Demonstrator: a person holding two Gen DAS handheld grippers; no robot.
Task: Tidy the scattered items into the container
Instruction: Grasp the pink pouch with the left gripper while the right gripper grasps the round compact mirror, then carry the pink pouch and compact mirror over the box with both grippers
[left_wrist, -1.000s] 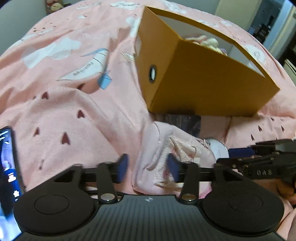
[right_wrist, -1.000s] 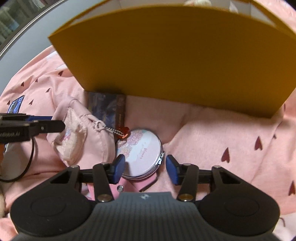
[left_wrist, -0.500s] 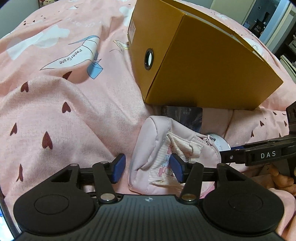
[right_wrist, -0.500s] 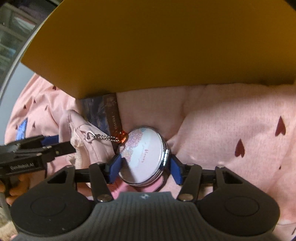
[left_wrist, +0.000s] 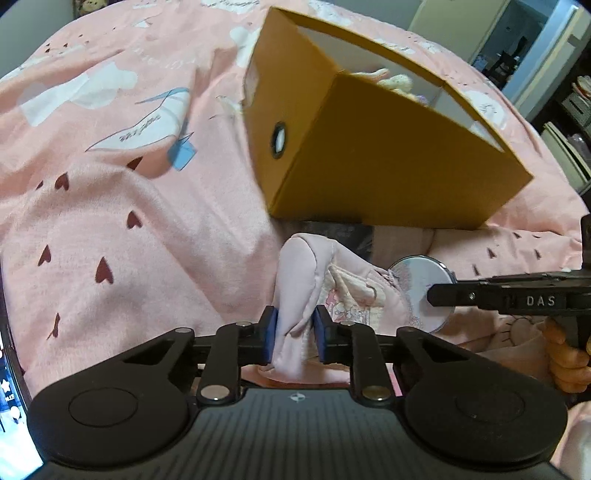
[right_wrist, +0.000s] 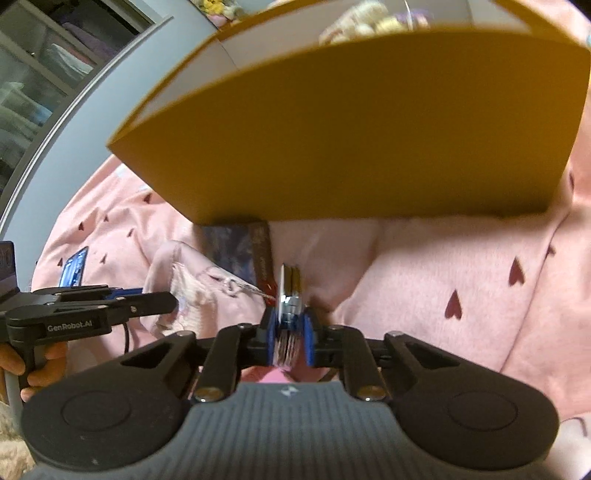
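Note:
A soft pink pouch (left_wrist: 306, 280) lies on the pink bedspread just in front of the mustard cardboard box (left_wrist: 388, 162). My left gripper (left_wrist: 294, 334) is closing and its blue pads press a fold of the pouch's near edge. The pouch (right_wrist: 192, 291) also shows left of centre in the right wrist view, with its zip chain. My right gripper (right_wrist: 290, 334) is shut on a round compact mirror (right_wrist: 290, 291), held edge-on and upright. In the left wrist view the mirror (left_wrist: 421, 284) shows as a silver disc, lifted beside the pouch.
A dark flat packet (right_wrist: 240, 251) lies half under the box's near wall (right_wrist: 369, 147). Plush items (left_wrist: 395, 81) sit inside the box. A phone (left_wrist: 11, 406) lies at the left edge. A person's fingers (left_wrist: 569, 362) hold the right gripper's handle. The rumpled bedspread (left_wrist: 110, 240) spreads all round.
The left gripper's jaws closed onto the pouch's near fold. The right gripper closed on the compact mirror and lifted it from flat to edge-on; both views pulled back slightly from the box.

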